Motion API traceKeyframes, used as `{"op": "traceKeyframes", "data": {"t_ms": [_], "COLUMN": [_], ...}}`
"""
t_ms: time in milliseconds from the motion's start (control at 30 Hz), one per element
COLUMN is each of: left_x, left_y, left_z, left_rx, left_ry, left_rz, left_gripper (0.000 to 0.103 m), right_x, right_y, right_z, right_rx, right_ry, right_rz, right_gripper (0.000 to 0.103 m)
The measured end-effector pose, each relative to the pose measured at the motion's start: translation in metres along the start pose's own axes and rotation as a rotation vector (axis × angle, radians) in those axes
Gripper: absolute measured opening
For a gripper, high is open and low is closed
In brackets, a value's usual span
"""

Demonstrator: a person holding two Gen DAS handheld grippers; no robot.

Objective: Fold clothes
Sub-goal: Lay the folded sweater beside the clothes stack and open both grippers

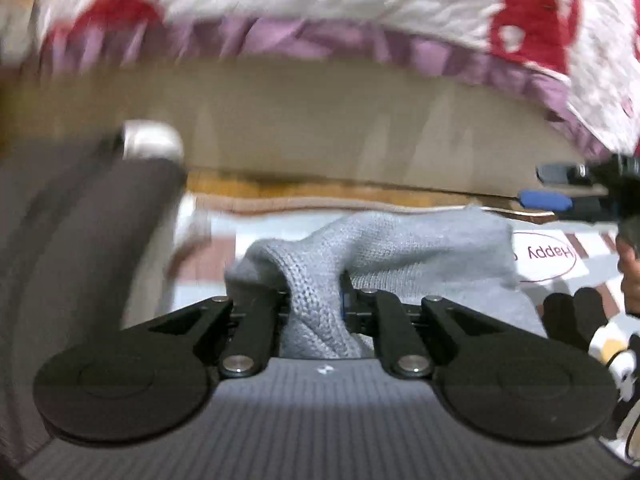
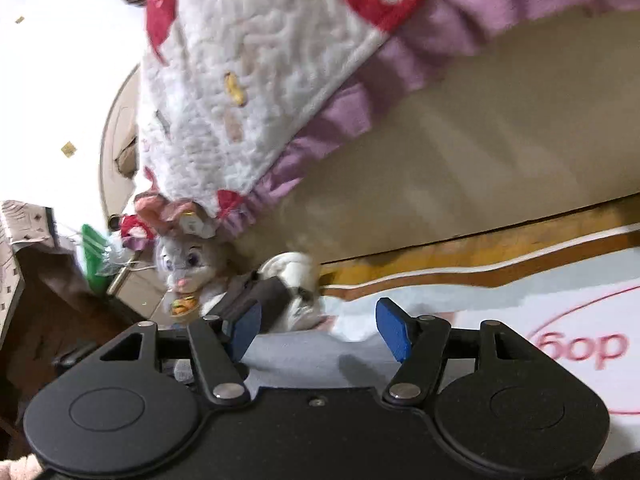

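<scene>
My left gripper (image 1: 314, 300) is shut on a bunched fold of a grey knitted garment (image 1: 420, 252), which lies spread on a light printed mat (image 1: 560, 276) ahead and to the right. My right gripper (image 2: 320, 330) is open and empty, its blue pads (image 2: 394, 336) spread wide just above the mat (image 2: 540, 304). The right gripper also shows in the left wrist view (image 1: 560, 188) at the far right, apart from the garment. The garment does not show in the right wrist view.
A white quilted bedspread with red patches and a purple frill (image 1: 320, 8) (image 2: 260, 100) hangs over a tan bed side. A dark grey trouser leg (image 1: 80, 240) stands at the left. A grey plush rabbit (image 2: 186, 268) and a white shoe (image 2: 296, 280) lie ahead.
</scene>
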State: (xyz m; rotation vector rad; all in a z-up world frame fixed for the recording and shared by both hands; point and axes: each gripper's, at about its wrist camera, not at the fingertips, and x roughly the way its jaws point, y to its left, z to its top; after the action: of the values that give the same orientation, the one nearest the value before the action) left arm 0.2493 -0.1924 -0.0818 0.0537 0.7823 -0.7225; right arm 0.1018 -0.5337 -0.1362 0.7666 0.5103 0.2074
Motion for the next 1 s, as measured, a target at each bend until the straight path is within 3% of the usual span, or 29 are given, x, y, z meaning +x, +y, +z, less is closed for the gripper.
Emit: {"op": "traceKeyframes", "data": {"t_ms": [100, 167, 200, 267, 300, 367, 400, 433, 500, 533, 567, 600, 667, 700, 767, 800, 867, 933, 1000], "left_x": [0.002, -0.002, -0.006, -0.012, -0.011, -0.009, -0.008, -0.007, 0.002, 0.007, 0.013, 0.019, 0.031, 0.036, 0.046, 0.044, 0.04, 0.035, 0.032], "left_y": [0.015, 0.026, 0.027, 0.027, 0.027, 0.028, 0.03, 0.034, 0.036, 0.035, 0.034, 0.033, 0.031, 0.03, 0.029, 0.03, 0.031, 0.029, 0.021], "left_z": [-0.009, -0.011, -0.012, -0.015, -0.017, -0.02, -0.021, -0.023, -0.024, -0.024, -0.023, -0.022, -0.019, -0.017, -0.014, -0.011, -0.008, -0.005, -0.002], "left_rx": [-0.126, -0.207, -0.216, -0.183, -0.186, -0.193, -0.2, -0.219, -0.215, -0.201, -0.188, -0.173, -0.143, -0.128, -0.105, -0.114, -0.115, -0.107, -0.072], "left_ry": [-0.017, -0.038, -0.047, -0.06, -0.062, -0.065, -0.066, -0.066, -0.056, -0.048, -0.04, -0.033, -0.018, -0.01, 0.0, -0.009, -0.009, -0.001, 0.001], "left_rz": [-0.073, -0.11, -0.112, -0.101, -0.099, -0.095, -0.094, -0.097, -0.078, -0.062, -0.048, -0.036, -0.011, 0.001, 0.027, 0.044, 0.078, 0.112, 0.111], "left_gripper": [0.008, 0.008, 0.008, 0.008, 0.008, 0.008, 0.008, 0.008, 0.009, 0.01, 0.011, 0.02, 0.031, 0.031, 0.029, 0.022, 0.015, 0.013, 0.014], "right_x": [0.015, 0.033, 0.042, 0.059, 0.067, 0.078, 0.078, 0.074, 0.072, 0.073, 0.075, 0.074, 0.066, 0.056, 0.037, 0.028, 0.017, 0.019, 0.039], "right_y": [-0.013, -0.022, -0.026, -0.03, -0.027, -0.013, -0.007, -0.006, -0.017, -0.032, -0.046, -0.056, -0.062, -0.055, -0.026, -0.009, 0.026, 0.053, 0.061], "right_z": [-0.009, -0.016, -0.018, -0.015, -0.012, -0.006, -0.003, 0.0, 0.007, 0.01, 0.012, 0.013, 0.015, 0.014, 0.009, 0.006, -0.006, -0.023, -0.039], "right_rx": [-0.032, -0.006, 0.012, 0.031, 0.001, -0.11, -0.145, -0.141, -0.073, -0.003, 0.057, 0.096, 0.11, 0.097, -0.029, -0.111, -0.305, -0.481, -0.576], "right_ry": [0.067, 0.093, 0.104, 0.11, 0.113, 0.103, 0.083, 0.052, -0.002, -0.01, -0.012, -0.012, -0.013, -0.028, -0.049, -0.057, -0.057, -0.028, 0.039], "right_rz": [-0.116, -0.123, -0.117, -0.085, -0.06, -0.063, -0.066, -0.071, -0.129, -0.184, -0.237, -0.266, -0.257, -0.239, -0.221, -0.215, -0.212, -0.224, -0.274], "right_gripper": [0.07, 0.074, 0.082, 0.083, 0.053, 0.034, 0.029, 0.027, 0.004, 0.001, 0.002, 0.002, 0.007, 0.01, 0.018, 0.035, 0.056, 0.055, 0.049]}}
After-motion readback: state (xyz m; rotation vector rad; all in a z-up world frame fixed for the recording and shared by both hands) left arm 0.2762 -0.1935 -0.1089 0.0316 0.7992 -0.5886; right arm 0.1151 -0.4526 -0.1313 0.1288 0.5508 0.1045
